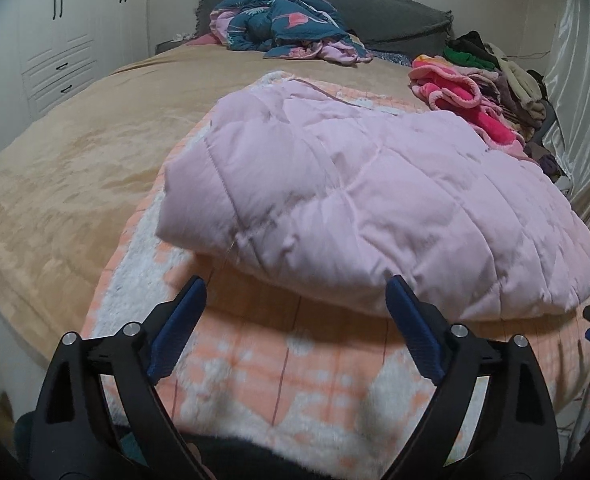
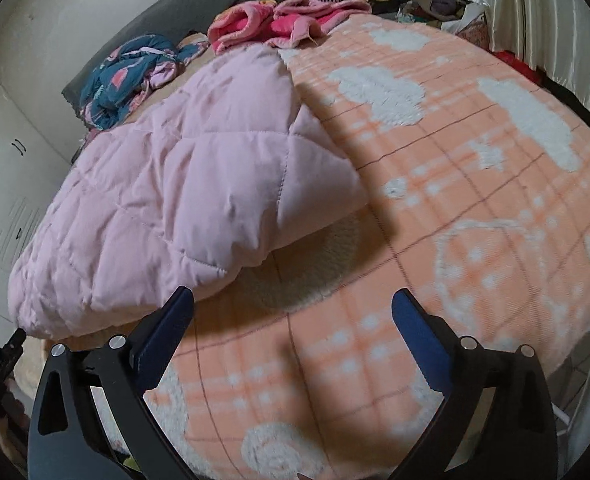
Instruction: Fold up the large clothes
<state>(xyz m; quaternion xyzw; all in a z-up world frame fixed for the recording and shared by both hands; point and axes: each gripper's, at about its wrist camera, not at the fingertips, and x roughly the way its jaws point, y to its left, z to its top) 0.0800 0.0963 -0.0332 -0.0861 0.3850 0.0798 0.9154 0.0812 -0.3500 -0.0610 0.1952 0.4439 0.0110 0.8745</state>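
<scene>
Quilt (image 1: 359, 200) lay folded on blanket (image 2: 475, 200) on bed | looked soft, bulky, light, slippery | left hand-held gripper (image 1: 295, 320), right hand-held gripper (image 2: 293, 332) both open, empty | grip near corners

We see dim, soft indoor light | shadow under the pink quilt (image 2: 183, 200) | strong fisheye bending and dark corners | near blanket (image 2: 375, 380) slightly blurred

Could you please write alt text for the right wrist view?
A puffy pale pink quilted garment lies partly folded on a peach blanket with white cloud patterns covering a bed. The open right hand-held gripper hovers near its front edge, holding nothing; a bright pink fleece pile lies behind.
</scene>
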